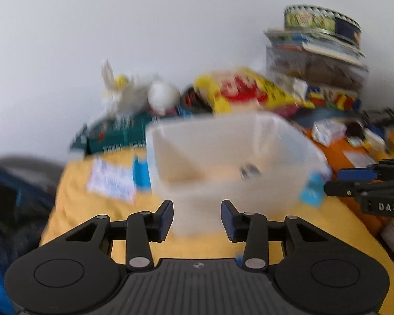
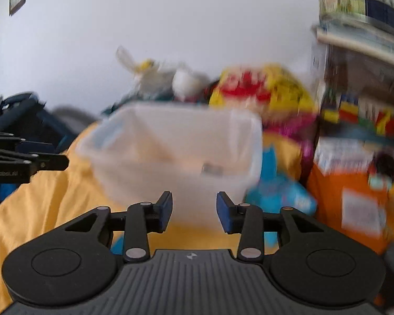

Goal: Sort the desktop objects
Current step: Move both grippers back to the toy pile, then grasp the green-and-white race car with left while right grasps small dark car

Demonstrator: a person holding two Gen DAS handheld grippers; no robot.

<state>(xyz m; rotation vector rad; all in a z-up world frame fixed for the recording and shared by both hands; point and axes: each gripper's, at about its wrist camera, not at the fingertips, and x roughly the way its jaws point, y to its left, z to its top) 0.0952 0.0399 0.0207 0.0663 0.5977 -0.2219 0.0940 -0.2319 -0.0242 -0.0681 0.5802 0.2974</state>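
A translucent plastic bin (image 1: pixel 223 157) stands on a yellow cloth (image 1: pixel 73 204); it also shows in the right wrist view (image 2: pixel 170 152). A small grey object (image 1: pixel 248 172) lies inside it, seen too in the right wrist view (image 2: pixel 211 169). My left gripper (image 1: pixel 197 220) is open and empty, just in front of the bin. My right gripper (image 2: pixel 194 215) is open and empty, also before the bin. Each gripper shows at the edge of the other's view, the right gripper (image 1: pixel 331 181) and the left gripper (image 2: pixel 63 161). Both views are blurred.
A white paper (image 1: pixel 110 181) and blue packets (image 1: pixel 312 189) lie beside the bin. Behind it are a yellow-red bag (image 1: pixel 244 89), a white plush toy (image 1: pixel 134 92), a green box (image 1: pixel 110 134) and stacked books with a tin (image 1: pixel 320 42). An orange surface (image 2: pixel 354 199) holds small items.
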